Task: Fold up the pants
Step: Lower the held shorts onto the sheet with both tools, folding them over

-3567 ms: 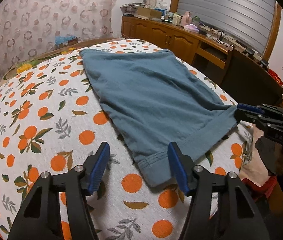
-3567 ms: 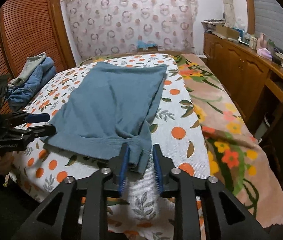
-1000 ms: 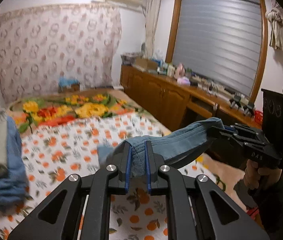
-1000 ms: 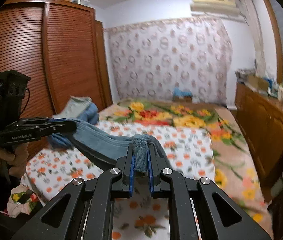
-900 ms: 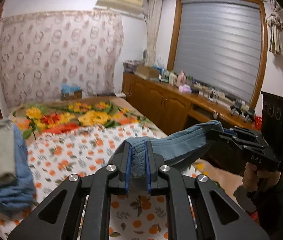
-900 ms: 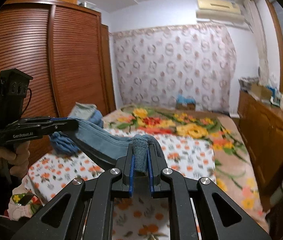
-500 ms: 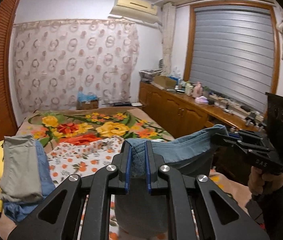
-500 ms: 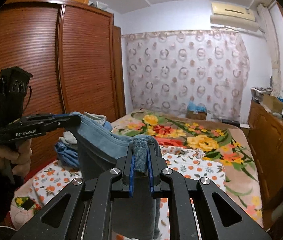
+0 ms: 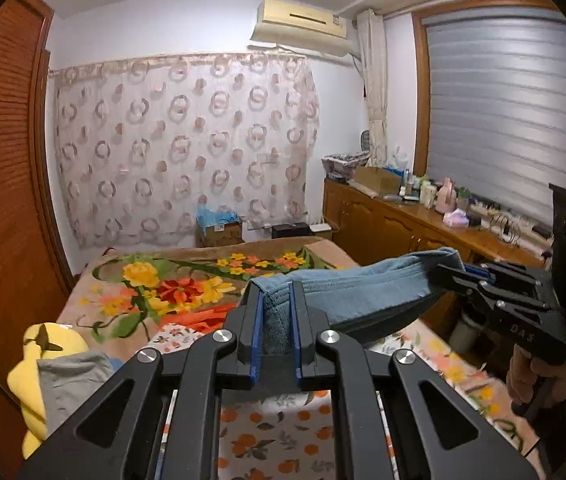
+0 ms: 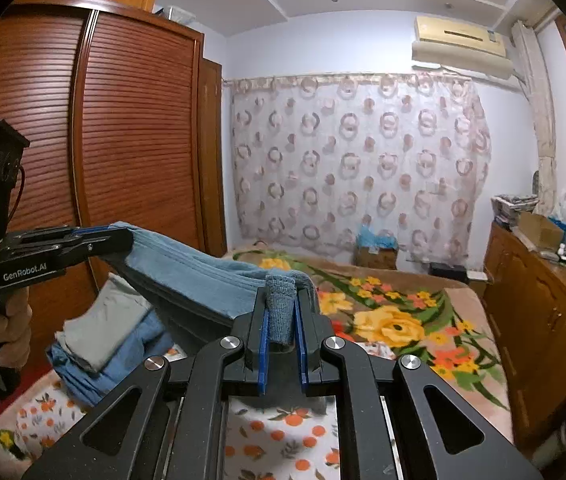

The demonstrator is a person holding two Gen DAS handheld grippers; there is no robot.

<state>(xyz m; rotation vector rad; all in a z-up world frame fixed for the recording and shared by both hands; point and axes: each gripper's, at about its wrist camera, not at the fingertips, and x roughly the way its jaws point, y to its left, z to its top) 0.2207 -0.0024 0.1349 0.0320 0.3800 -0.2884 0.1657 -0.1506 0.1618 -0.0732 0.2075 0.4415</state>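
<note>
Left gripper (image 9: pixel 275 332): clamped on pants (image 9: pixel 363 292) hem.
Right gripper (image 10: pixel 282 340): clamped on other corner.
Risk: thick hem could slip out mid-air, collapsing the fold.

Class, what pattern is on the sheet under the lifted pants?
Oranges with leaves on white sheet; clearest in the right wrist view.

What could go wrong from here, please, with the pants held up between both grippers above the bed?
1. Each gripper, left and right, pinches only a small bunched edge of the pants; it might slip out.
2. The span between them sags, so the fold may land crooked on the bed.
3. The hanging cloth could brush the clothes pile.
</note>
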